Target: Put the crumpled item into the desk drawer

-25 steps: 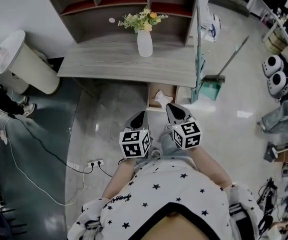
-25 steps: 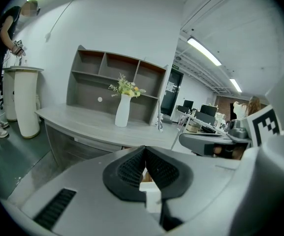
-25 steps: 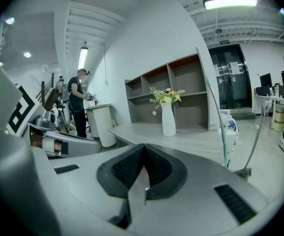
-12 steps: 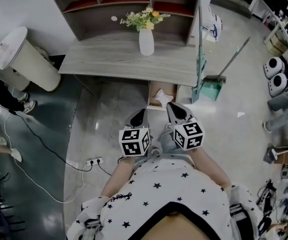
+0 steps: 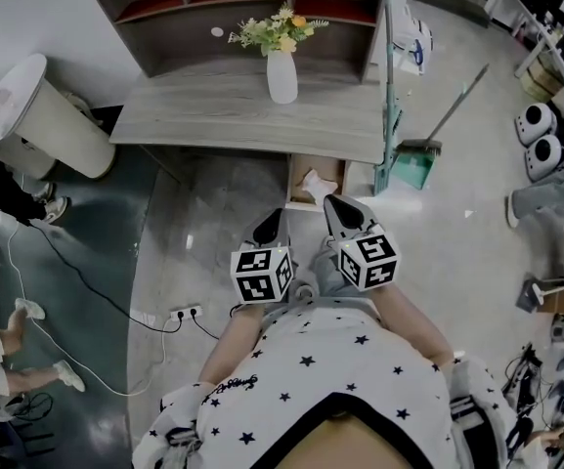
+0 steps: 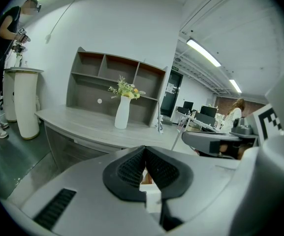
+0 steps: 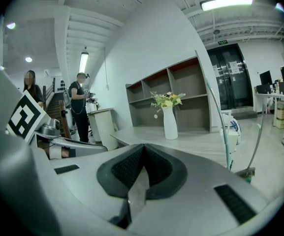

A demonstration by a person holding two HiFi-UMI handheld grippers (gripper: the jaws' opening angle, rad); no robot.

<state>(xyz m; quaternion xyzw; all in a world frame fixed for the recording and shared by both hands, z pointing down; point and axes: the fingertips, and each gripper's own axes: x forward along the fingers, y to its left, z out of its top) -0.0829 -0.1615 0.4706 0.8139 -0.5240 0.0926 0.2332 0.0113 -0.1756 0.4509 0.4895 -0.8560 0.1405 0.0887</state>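
A white crumpled item [image 5: 317,184] lies inside the open drawer [image 5: 295,186], which sticks out from the front edge of the grey desk [image 5: 213,115]. My right gripper [image 5: 333,204] hangs just in front of the drawer's near end, shut with nothing in it. My left gripper [image 5: 273,221] is beside it to the left, over the floor, also shut and empty. In the left gripper view the black pads [image 6: 132,167] meet at the tip of the left gripper [image 6: 144,150]. In the right gripper view the right gripper [image 7: 142,149] is likewise shut.
A white vase of flowers [image 5: 282,74] stands on the desk below a shelf unit [image 5: 242,8]. A broom and green dustpan [image 5: 413,164] lean at the desk's right end. A white bin [image 5: 37,115] stands left. A power strip and cable [image 5: 182,316] lie on the floor. People stand at far left.
Both grippers stay shut in nearly the same place before the drawer. The head view has shifted slightly. A person's legs at the left edge have moved down the frame.
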